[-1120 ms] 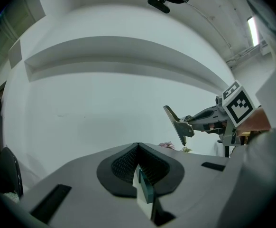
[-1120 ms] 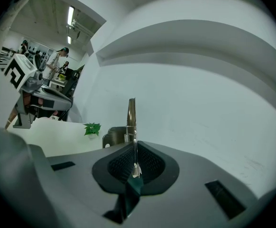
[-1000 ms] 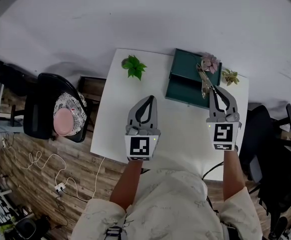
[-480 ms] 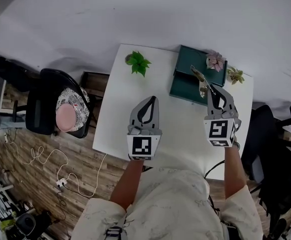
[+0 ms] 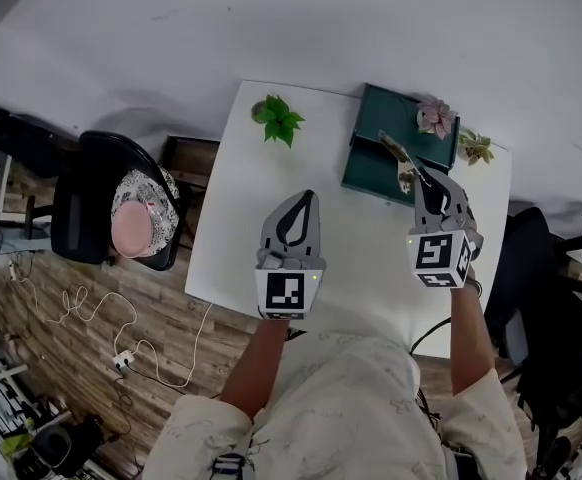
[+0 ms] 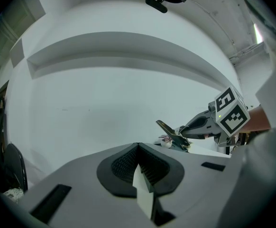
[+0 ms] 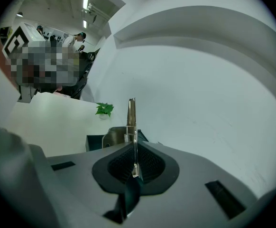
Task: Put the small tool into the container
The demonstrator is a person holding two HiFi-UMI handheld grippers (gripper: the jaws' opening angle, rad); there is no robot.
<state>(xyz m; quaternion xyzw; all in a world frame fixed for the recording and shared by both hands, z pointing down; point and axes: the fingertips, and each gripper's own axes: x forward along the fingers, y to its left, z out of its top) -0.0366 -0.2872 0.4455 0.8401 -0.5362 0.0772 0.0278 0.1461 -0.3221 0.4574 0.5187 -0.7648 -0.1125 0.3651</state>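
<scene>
A dark green open container (image 5: 373, 158) stands at the table's far right. My right gripper (image 5: 418, 174) is shut on a small metal tool (image 5: 397, 158), which sticks out forward over the container's right half. In the right gripper view the tool (image 7: 131, 115) stands edge-on between the pads, with the container (image 7: 94, 142) just beyond and below. The left gripper view shows the tool (image 6: 172, 132) tilted above the table, ahead of the right gripper (image 6: 193, 126). My left gripper (image 5: 302, 197) hovers over the middle of the white table (image 5: 241, 218), shut and empty.
A small green plant (image 5: 279, 120) sits at the table's far left. A pink succulent (image 5: 436, 118) and another little plant (image 5: 477, 148) stand by the container's far right corner. A black chair with a pink cushion (image 5: 129, 230) is left of the table.
My right gripper has sunk a little and rolled, bringing the tool lower over the container. The left gripper has stayed where it was.
</scene>
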